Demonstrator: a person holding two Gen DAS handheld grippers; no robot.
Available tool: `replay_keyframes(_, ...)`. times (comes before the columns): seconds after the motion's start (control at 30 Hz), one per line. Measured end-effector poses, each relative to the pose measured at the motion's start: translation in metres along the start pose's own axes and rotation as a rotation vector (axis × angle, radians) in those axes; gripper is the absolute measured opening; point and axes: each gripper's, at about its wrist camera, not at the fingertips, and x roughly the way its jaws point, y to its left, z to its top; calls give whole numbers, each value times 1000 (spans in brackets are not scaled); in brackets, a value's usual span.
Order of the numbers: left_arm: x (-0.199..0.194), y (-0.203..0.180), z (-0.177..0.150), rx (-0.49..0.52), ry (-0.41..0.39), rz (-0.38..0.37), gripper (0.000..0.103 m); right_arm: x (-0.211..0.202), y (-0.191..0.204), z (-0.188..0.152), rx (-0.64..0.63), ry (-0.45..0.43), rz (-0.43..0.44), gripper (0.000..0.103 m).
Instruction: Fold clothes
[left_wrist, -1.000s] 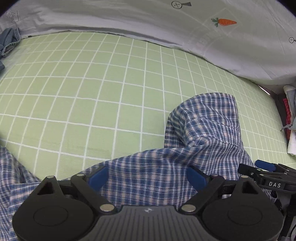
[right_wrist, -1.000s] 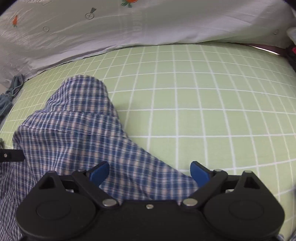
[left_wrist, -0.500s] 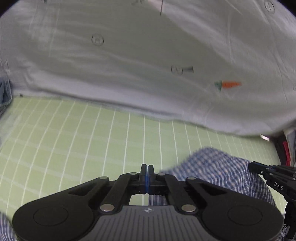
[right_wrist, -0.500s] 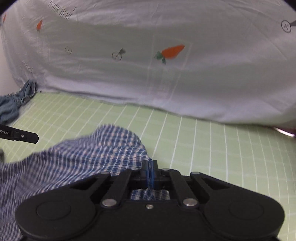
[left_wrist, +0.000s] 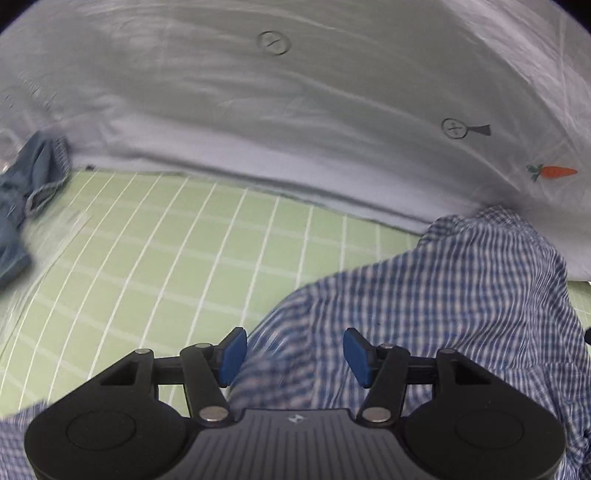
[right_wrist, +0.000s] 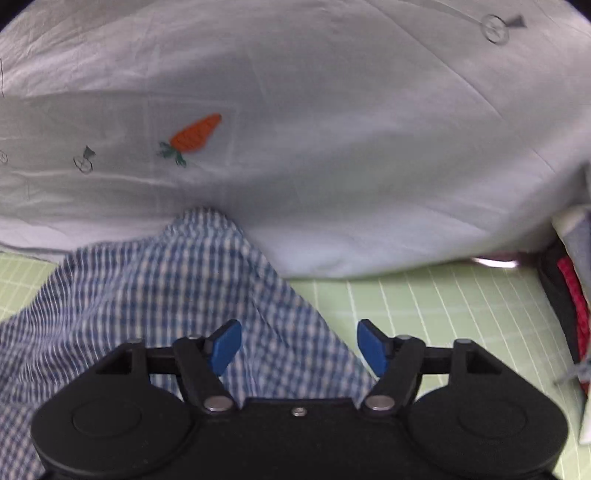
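Both grippers (left_wrist: 295, 356) (right_wrist: 298, 347) agape above plaid shirt (left_wrist: 443, 306)

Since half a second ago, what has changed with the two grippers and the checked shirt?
Both grippers let go: the left gripper and the right gripper, shut half a second ago, now stand open over the checked shirt. The shirt's top has moved forward and now reaches the white quilt. The green grid sheet and the quilt are as before.

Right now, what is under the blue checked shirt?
The blue checked shirt lies on the green grid sheet; its far end touches the white carrot-print quilt. Anything beneath is hidden.
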Motion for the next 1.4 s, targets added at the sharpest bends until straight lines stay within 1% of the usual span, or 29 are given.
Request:
replay_keyframes(0.03,-11,7,-12,-24,-6,1,67,-11,-6,-15,18,17,-16,75)
replay_keyframes(0.07,-28,18,-27,-54,-15,2,70,-24,-11,-30,39,32,-27,78)
replay_keyframes(0.13,-55,35,-54,-93,-28,-2,78,-51,-24,-60,84,56,-46,79)
replay_keyframes(0.2,-76,49,-80,-115,0,3,79,-80,-35,-90,117,76,-59,81)
replay_keyframes(0.27,-87,58,-107,-126,51,24,79,-105,-43,-119,136,94,-70,82)
replay_keyframes(0.3,-92,62,-120,-131,77,36,79,-114,-40,-130,150,112,-70,83)
replay_keyframes(0.37,-102,69,-149,-136,135,66,79,-125,-34,-152,166,151,-47,83)
replay_keyframes(0.43,-111,75,-170,-152,155,80,79,-136,-25,-173,170,174,-8,83)
replay_keyframes(0.47,-116,78,-180,-161,163,86,79,-139,-22,-180,172,183,15,83)
replay_keyframes(0.53,-121,87,-199,-189,196,68,79,-142,-16,-192,178,191,55,83)
replay_keyframes(0.6,-123,91,-214,-193,222,89,79,-141,-10,-200,177,205,55,83)
replay_keyframes(0.7,-126,92,-231,-196,241,70,79,-139,-8,-203,171,205,48,82)
replay_keyframes(0.73,-126,90,-236,-195,245,60,79,-140,-9,-204,181,204,55,79)
replay_keyframes(0.77,-127,87,-240,-191,240,56,78,-141,-11,-204,196,205,70,66)
replay_keyframes(0.8,-128,84,-244,-183,235,66,75,-142,-12,-204,205,205,89,55)
replay_keyframes(0.83,-128,82,-248,-174,231,78,67,-144,-13,-203,211,206,107,35)
replay_keyframes(0.87,-128,79,-251,-166,226,90,62,-147,-13,-202,198,200,110,19)
replay_keyframes(0.9,-130,75,-254,-144,215,105,52,-151,-12,-201,175,190,104,12)
replay_keyframes(0.93,-131,72,-256,-125,206,116,36,-155,-11,-199,153,177,107,3)
replay_keyframes(0.97,-133,69,-259,-107,197,125,25,-161,-12,-198,140,160,115,3)
replay_keyframes(1.0,-133,68,-260,-101,198,112,1,-167,-14,-196,138,146,123,2)
replay_keyframes(1.03,-134,69,-262,-116,194,85,1,-174,-15,-194,142,134,130,2)
replay_keyframes(1.07,-140,73,-263,-127,190,81,1,-181,-18,-193,148,122,136,2)
replay_keyframes(1.17,-160,85,-264,-154,178,84,1,-206,-24,-189,163,92,153,1)
replay_keyframes(1.3,-186,101,-265,-191,162,88,1,-260,-32,-184,203,58,196,1)
replay_keyframes(1.33,-193,105,-265,-200,158,89,1,-271,-35,-185,226,60,215,1)
replay_keyframes(1.4,-206,113,-266,-218,150,91,1,-279,-39,-194,249,108,247,1)
